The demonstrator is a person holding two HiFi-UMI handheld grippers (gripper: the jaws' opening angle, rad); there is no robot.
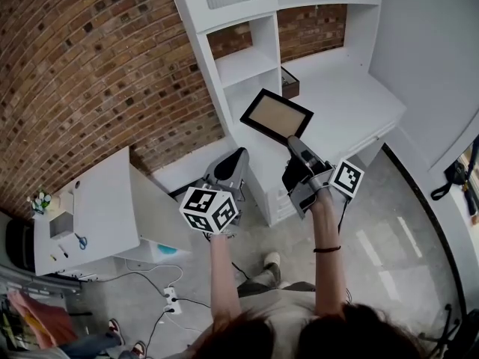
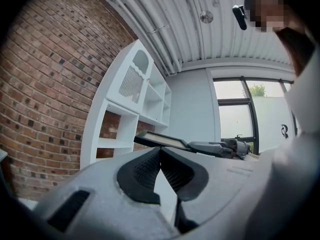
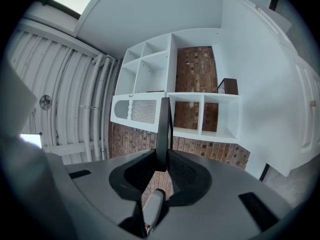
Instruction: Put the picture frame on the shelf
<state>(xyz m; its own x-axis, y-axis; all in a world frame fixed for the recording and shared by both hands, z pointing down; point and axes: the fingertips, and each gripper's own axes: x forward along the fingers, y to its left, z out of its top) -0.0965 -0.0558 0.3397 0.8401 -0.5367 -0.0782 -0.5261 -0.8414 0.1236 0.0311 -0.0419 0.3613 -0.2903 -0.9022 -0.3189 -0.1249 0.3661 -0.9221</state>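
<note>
The picture frame [image 1: 276, 115], black-edged with a tan middle, hangs tilted in the air in front of the white shelf unit [image 1: 247, 62]. My right gripper [image 1: 293, 140] is shut on its near corner. In the right gripper view the frame [image 3: 164, 124] stands edge-on between the pads, with the shelf unit [image 3: 200, 99] behind it. My left gripper [image 1: 238, 157] is lower and to the left, shut with nothing in it. In the left gripper view its jaws [image 2: 160, 151] meet, and the frame [image 2: 160, 140] shows beyond them beside the shelf unit [image 2: 125, 109].
A dark box [image 1: 290, 82] sits on the white desk top [image 1: 352, 103] under the shelves. A brick wall [image 1: 90, 66] runs along the left. A white side table [image 1: 97, 208] carries scissors and small items. A power strip [image 1: 172, 299] and cables lie on the floor.
</note>
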